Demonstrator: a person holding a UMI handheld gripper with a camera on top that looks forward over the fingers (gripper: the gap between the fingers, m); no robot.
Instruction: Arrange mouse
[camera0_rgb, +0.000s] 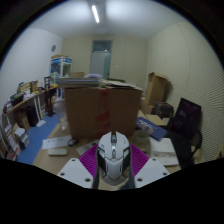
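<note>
A grey and white computer mouse (113, 155) with dark seams sits between my gripper's two fingers, pointing away from me. The purple pads (88, 157) flank it closely on both sides and both appear to press on its flanks. My gripper (113, 168) holds the mouse raised above the table (60, 158). The white fingertips (75, 172) show below the mouse at either side.
A large cardboard box (102, 108) stands just beyond the mouse. Papers (57, 144) lie to the left of it. A dark chair (185, 122) and white items (165, 150) are to the right. Cluttered shelves (25, 105) line the left wall.
</note>
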